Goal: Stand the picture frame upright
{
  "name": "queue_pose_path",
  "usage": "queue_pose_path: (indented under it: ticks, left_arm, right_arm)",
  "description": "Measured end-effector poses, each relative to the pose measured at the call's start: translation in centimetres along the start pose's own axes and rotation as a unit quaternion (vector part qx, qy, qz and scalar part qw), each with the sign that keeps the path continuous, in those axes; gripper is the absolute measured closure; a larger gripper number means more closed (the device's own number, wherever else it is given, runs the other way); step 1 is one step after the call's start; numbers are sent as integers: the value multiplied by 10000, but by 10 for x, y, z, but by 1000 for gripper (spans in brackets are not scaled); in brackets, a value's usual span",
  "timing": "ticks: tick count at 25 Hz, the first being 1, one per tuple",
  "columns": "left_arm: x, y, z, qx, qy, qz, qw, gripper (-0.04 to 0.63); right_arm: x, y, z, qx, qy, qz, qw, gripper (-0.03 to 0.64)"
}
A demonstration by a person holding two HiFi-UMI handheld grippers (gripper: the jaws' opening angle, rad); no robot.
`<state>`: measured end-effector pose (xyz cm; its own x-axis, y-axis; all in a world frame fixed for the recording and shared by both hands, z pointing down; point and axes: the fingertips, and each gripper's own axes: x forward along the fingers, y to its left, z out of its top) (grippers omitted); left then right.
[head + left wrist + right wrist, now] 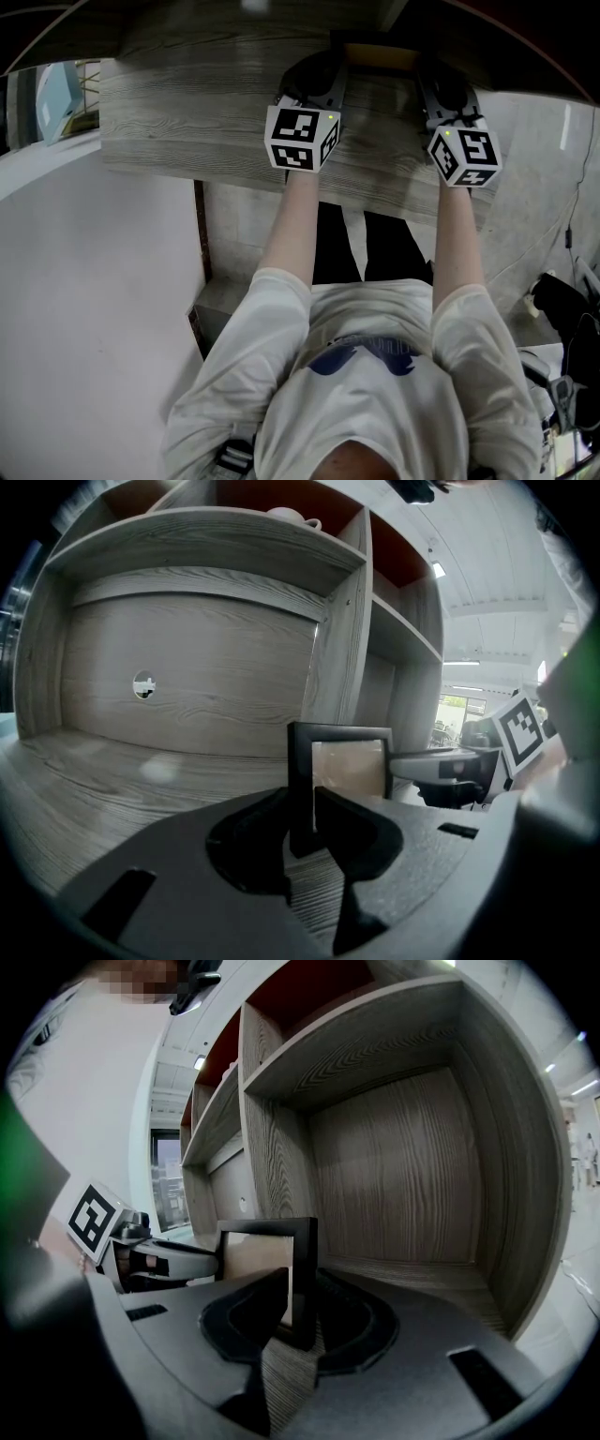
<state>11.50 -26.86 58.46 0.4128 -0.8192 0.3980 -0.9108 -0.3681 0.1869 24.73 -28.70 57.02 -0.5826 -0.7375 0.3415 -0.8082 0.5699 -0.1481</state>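
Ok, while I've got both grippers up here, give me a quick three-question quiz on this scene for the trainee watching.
1. True or false: the picture frame is lying flat on the wooden shelf.
2. What sits between the fingers of the left gripper? A) a shelf board B) a side edge of the frame C) nothing
3. Short answer: how many grippers are closed on the frame?

Key: 1 false, it stands upright. 2 B. 3 two: the right gripper is on the opposite side edge.
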Motion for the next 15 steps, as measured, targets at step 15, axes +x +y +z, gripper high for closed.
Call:
queue_pose_path:
  ticks: [15]
  left_arm:
    - [-6,4,5,4,-26,117,9999,488]
  right_arm:
    - [-1,2,1,22,5,-77,10000,448]
